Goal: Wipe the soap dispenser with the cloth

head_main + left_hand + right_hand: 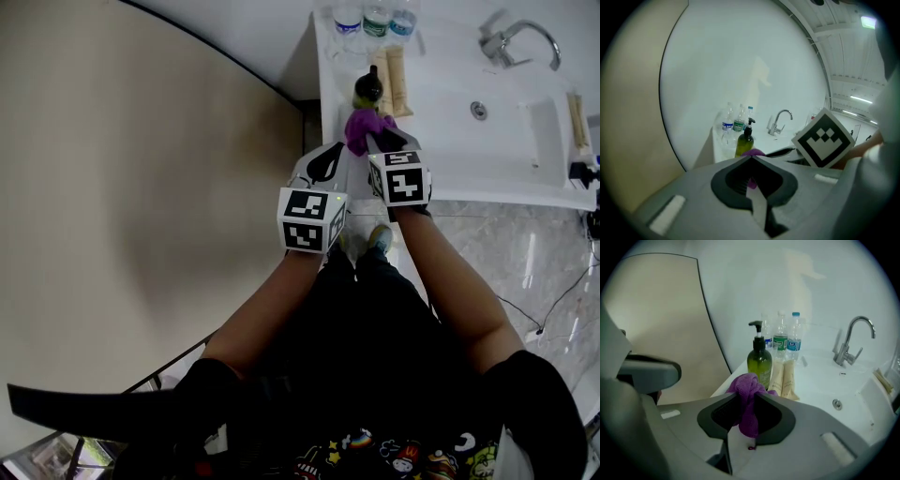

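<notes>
The soap dispenser (367, 88) is a dark green pump bottle standing at the near left corner of the white sink counter (441, 159). My right gripper (386, 141) is shut on a purple cloth (360, 127), holding it just short of the bottle's base. In the right gripper view the cloth (746, 401) hangs bunched between the jaws of that gripper (748, 394), with the dispenser (759, 363) right behind it. My left gripper (325, 165) hovers shut and empty to the left, off the counter's edge. In the left gripper view the dispenser (745, 142) and the cloth (751, 153) show past the closed tips.
Three water bottles (375, 19) stand behind the dispenser against the wall. Two beige tubes (394, 80) lie beside it. The basin drain (479, 110) and the chrome faucet (517, 41) are to the right. A beige wall panel (141, 187) is on the left.
</notes>
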Demonstrator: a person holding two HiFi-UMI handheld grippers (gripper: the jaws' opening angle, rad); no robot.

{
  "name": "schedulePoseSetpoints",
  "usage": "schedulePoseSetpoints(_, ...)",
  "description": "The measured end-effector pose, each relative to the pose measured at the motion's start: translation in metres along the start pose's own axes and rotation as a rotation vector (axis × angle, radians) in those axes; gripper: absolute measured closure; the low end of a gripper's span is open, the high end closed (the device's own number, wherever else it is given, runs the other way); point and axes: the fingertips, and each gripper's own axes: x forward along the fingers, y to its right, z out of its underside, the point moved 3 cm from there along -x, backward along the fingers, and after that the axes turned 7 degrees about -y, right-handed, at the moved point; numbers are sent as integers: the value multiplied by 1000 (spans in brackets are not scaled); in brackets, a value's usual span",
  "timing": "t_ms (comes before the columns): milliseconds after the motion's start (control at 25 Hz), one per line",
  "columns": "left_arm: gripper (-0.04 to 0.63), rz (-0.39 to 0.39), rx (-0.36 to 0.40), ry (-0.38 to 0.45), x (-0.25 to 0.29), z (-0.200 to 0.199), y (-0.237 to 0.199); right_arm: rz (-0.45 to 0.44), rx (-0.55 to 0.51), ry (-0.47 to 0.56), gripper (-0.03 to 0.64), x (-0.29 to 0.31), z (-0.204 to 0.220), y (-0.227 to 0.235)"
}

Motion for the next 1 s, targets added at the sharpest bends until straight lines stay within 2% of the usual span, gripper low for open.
schedulePoseSetpoints(160, 595, -25, 6, 0, 4, -8, 1, -13, -26, 58, 503, -3, -26, 13)
schedulePoseSetpoints(600, 595, -47, 17, 5, 16, -20, 16, -54, -44, 173, 505, -36, -54, 30)
schedulePoseSetpoints(1000, 595, -66, 20, 34, 15, -33, 29, -35, -58, 270, 505, -70, -82, 55)
